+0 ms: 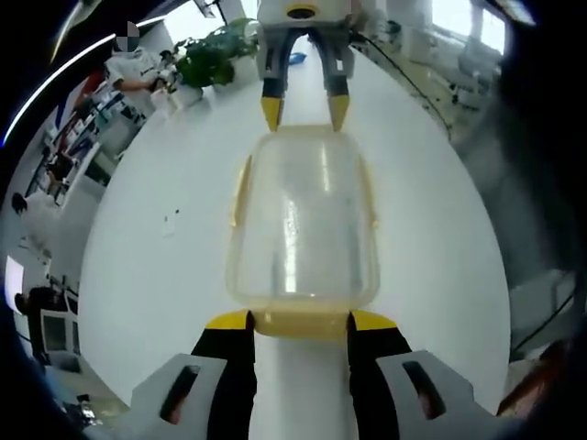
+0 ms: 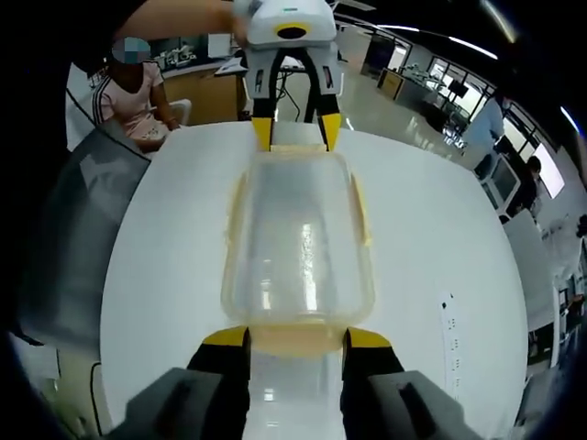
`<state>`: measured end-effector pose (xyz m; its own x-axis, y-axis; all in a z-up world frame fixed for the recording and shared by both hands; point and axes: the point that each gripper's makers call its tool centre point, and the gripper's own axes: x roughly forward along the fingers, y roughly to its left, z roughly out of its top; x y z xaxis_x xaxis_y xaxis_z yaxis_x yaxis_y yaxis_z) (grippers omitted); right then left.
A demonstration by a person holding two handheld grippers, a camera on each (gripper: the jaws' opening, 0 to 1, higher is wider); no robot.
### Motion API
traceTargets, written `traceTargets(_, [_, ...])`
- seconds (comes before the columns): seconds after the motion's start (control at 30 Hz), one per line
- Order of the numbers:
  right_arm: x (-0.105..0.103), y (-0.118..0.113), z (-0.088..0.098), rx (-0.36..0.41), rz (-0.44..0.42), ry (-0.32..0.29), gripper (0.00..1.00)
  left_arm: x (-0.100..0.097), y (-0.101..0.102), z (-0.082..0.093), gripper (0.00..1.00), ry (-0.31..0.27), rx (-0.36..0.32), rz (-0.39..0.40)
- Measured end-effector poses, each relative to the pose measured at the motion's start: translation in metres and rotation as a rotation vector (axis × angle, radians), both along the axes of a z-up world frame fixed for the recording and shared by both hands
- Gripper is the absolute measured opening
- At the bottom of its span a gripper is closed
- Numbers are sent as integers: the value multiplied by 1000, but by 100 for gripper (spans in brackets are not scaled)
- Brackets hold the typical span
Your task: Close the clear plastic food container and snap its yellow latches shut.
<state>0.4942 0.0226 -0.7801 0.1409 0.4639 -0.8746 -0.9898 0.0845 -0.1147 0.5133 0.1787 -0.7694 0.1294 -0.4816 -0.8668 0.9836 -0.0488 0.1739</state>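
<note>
The clear plastic food container [image 1: 303,220] lies lid-on, lengthwise on the white table [image 1: 156,257]. Yellow latches run along its long sides [image 1: 241,188]. In the left gripper view, my left gripper [image 1: 301,321] is open at the near end, its yellow-tipped jaws either side of the yellow end latch [image 1: 301,324]. My right gripper [image 1: 305,112] faces it, open at the far end. The right gripper view mirrors this. There my right gripper [image 2: 296,339] straddles the near end latch [image 2: 295,343] of the container [image 2: 298,238], and the left gripper [image 2: 296,130] stands open at the far end.
A potted plant [image 1: 215,50] and a person [image 1: 138,69] are beyond the table's far edge. A seated person [image 2: 128,92] and a grey chair back [image 2: 83,220] are at the table's left. A white strip [image 2: 451,325] lies on the table at the right.
</note>
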Motion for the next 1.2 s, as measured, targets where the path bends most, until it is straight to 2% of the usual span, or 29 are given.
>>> traceTargets(0.5, [-9,-46,6,-6,-12,-9,36,-7,-47,3,36,-6,-6,-15])
traceTargets(0.87, [-12,-84,0,-41,-23,1,36,-11,-84,1,36,-2,-30,-30])
traceTargets(1.03, [-11,-95,-2,-48,-25,9,36,-11,-94,-1,36,7,-35,-25])
traceTargets(1.2, [-10,-97,-5,-62,-20,13,36,-10,-96,-3,36,9,-30,-22])
